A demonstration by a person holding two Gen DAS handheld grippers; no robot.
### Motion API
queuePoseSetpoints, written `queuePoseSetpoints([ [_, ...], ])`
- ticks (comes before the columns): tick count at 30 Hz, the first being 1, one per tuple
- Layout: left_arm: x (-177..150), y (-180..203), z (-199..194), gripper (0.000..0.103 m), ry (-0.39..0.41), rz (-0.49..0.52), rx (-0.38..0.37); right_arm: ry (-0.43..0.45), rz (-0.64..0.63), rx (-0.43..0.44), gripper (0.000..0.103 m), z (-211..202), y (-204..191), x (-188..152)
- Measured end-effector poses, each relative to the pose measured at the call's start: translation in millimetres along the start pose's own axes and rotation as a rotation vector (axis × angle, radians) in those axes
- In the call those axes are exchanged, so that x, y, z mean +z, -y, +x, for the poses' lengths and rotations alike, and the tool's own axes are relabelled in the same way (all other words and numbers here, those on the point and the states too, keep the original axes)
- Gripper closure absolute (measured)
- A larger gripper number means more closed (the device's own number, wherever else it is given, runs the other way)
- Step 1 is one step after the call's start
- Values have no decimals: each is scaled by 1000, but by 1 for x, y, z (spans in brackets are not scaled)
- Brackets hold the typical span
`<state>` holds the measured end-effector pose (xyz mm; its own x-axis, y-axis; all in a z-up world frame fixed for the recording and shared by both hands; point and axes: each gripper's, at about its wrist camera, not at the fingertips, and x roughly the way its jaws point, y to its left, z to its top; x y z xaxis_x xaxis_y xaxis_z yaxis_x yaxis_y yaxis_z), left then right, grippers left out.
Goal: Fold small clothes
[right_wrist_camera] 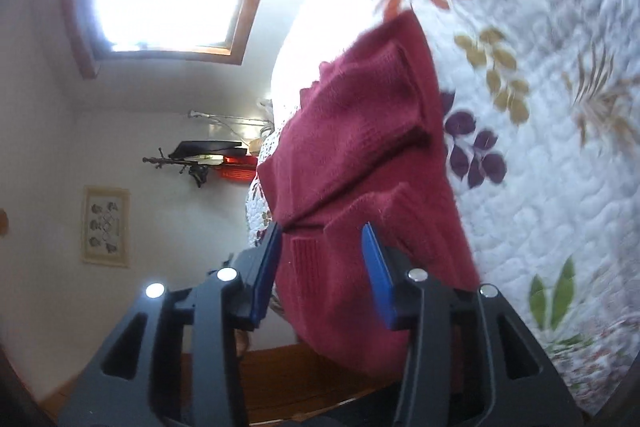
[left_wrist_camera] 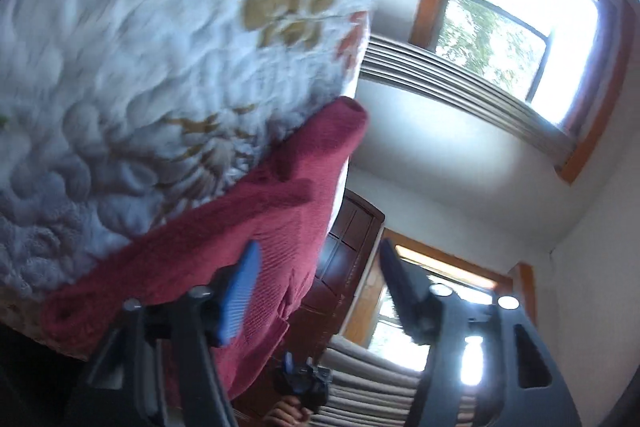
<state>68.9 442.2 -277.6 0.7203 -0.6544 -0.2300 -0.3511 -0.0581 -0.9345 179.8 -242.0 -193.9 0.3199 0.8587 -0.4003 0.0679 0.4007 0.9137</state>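
Two grippers logged | left gripper (left_wrist_camera: 316, 291): jaws wide, empty, maroon knit garment (left_wrist_camera: 256, 227) seen at its 10 o'clock on floral quilt (left_wrist_camera: 120, 67) | right gripper (right_wrist_camera: 320, 271): jaws spread, garment between them, contact not discernible | step judged: edge pickup for fold | next: closure on hem required, left brought alongside.

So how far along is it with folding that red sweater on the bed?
Partly there, by the look of it. The red sweater lies on the flowered quilt at the bed's edge with one sleeve already laid across its body. Right now nothing is gripped: the left gripper and right gripper both stand open, the right one's fingers either side of the knit. The final fold looks undone, as it is still loosely bunched.
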Motion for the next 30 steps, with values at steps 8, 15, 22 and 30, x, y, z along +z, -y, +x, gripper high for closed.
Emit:
queuePoseSetpoints([
  [8,-55,83,-1,14,-62,525,450,-97,-330,-310,58,-14,-12,-31],
  [15,-69,81,40,7,-198,832,746,-96,-474,-428,43,19,-14,-58],
  [22,-32,66,82,5,-308,910,836,-75,-447,-519,38,41,-23,-48],
  [30,-31,63,99,48,-416,1007,812,-106,-456,-628,31,68,-22,-36],
])
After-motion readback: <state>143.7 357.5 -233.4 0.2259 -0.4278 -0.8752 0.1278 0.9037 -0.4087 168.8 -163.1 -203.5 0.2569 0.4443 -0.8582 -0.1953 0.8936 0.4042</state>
